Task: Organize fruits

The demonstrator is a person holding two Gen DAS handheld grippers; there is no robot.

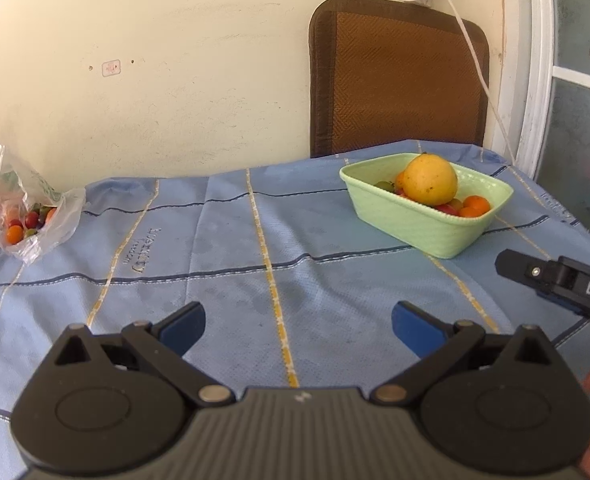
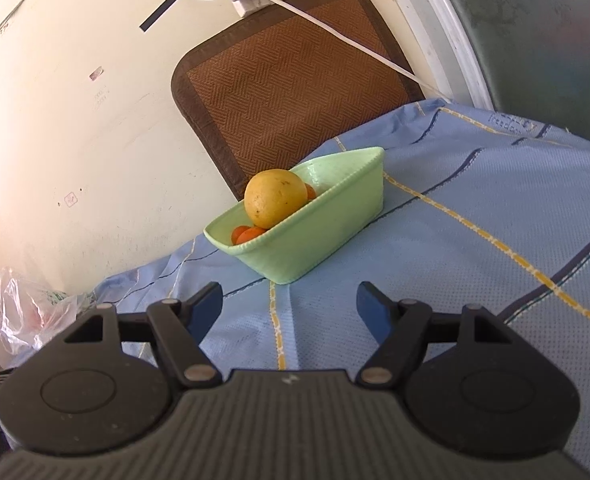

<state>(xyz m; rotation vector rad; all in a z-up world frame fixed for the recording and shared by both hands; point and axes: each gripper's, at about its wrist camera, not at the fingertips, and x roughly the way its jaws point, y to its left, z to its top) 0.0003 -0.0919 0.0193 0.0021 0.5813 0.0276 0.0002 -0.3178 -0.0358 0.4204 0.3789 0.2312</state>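
A light green basket (image 1: 415, 224) stands on the blue tablecloth at the far right. It holds a big yellow citrus fruit (image 1: 431, 178) on top of small orange, red and green fruits (image 1: 473, 206). The basket (image 2: 315, 240) and the yellow fruit (image 2: 275, 198) also show in the right wrist view, just ahead of my right gripper (image 2: 289, 308), which is open and empty. My left gripper (image 1: 297, 324) is open and empty above the cloth. A clear plastic bag (image 1: 27, 208) with several small fruits lies at the far left.
A brown woven chair back (image 1: 399, 76) stands behind the table against the cream wall. A white cable (image 1: 475, 64) hangs from a power strip. The right gripper's body (image 1: 559, 280) shows at the left view's right edge. The bag (image 2: 27, 312) lies left of my right gripper.
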